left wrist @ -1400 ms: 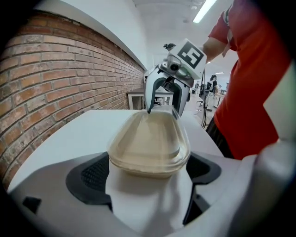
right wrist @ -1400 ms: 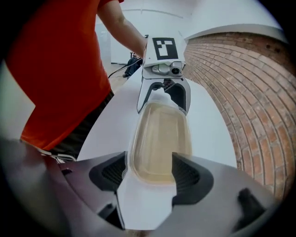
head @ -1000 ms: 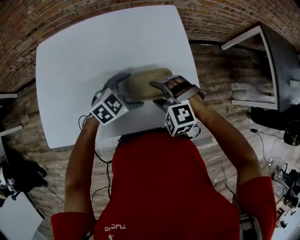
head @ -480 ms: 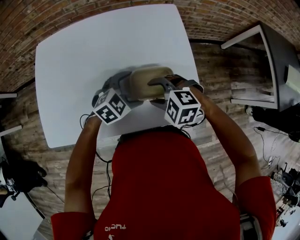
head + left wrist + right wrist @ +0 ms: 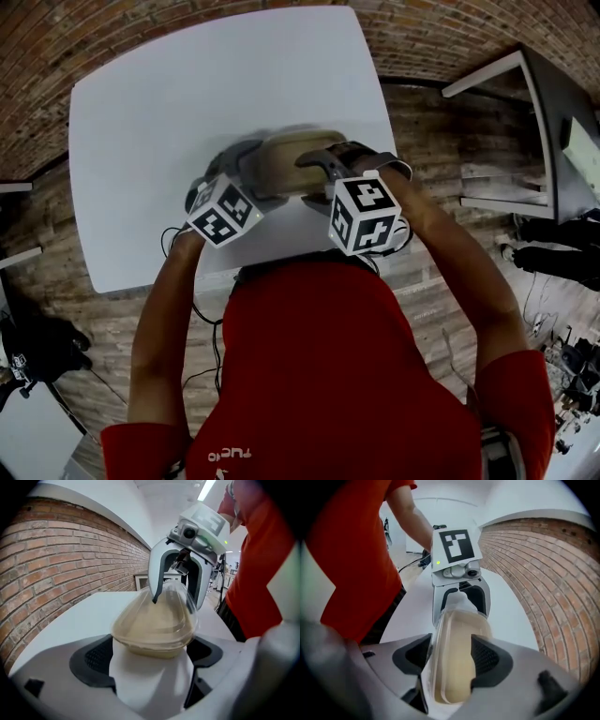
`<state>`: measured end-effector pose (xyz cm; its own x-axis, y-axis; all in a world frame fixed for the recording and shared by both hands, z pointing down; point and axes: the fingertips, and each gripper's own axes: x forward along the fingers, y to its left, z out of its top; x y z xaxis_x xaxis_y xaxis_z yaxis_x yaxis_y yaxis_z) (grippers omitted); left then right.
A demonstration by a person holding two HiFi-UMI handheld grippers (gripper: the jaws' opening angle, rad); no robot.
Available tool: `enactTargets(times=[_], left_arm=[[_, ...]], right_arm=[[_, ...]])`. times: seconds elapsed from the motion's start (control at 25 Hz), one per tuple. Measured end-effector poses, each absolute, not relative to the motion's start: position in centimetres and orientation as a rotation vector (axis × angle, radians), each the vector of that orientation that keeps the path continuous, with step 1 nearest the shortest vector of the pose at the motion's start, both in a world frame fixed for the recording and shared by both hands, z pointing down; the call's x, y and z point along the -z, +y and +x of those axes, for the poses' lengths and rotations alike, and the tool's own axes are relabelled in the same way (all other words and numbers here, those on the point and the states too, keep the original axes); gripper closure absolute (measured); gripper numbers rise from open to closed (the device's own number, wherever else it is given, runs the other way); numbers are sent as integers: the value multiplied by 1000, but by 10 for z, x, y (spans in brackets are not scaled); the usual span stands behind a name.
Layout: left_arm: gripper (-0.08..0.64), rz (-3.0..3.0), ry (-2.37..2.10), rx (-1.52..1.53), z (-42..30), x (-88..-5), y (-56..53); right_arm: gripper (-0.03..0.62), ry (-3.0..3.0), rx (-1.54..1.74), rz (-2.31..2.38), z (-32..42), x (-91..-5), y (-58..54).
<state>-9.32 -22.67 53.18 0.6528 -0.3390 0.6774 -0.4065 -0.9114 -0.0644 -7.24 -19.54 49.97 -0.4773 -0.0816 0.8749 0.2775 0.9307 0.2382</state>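
A beige food container (image 5: pixel 291 157) with a clear lid is held above the white table (image 5: pixel 169 84), one gripper at each end. My left gripper (image 5: pixel 251 173) is shut on its left end, where the container (image 5: pixel 154 627) sits wedged between the pads (image 5: pixel 93 656). My right gripper (image 5: pixel 323 169) is shut on the other end, and there the container (image 5: pixel 457 653) shows nearly edge-on between its pads (image 5: pixel 485 658). In the left gripper view the clear lid (image 5: pixel 183 597) bulges upward under the right gripper (image 5: pixel 180 573). The left gripper (image 5: pixel 459 595) faces me in the right gripper view.
The person's red shirt (image 5: pixel 319 375) fills the near side, close to the table's front edge. A brick surface (image 5: pixel 441 141) surrounds the table. A white-framed table (image 5: pixel 506 103) and a dark bag (image 5: pixel 37 352) stand off to the sides.
The right gripper has rolled, turning its marker cube upward. The container now sits tilted on edge in its jaws, and the clear lid has risen at that end. The left gripper has hardly moved.
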Motion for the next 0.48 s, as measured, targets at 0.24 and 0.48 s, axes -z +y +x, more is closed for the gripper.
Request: enactTargets(times=[0.24, 0.48], left_arm=[[58, 2751, -660, -1081, -96, -532, -226], [58, 2755, -681, -1047, -92, -527, -228]], right_arm=[[319, -1985, 589, -77, -84, -503, -187], [321, -1909, 669, -34, -89, -516, -190]])
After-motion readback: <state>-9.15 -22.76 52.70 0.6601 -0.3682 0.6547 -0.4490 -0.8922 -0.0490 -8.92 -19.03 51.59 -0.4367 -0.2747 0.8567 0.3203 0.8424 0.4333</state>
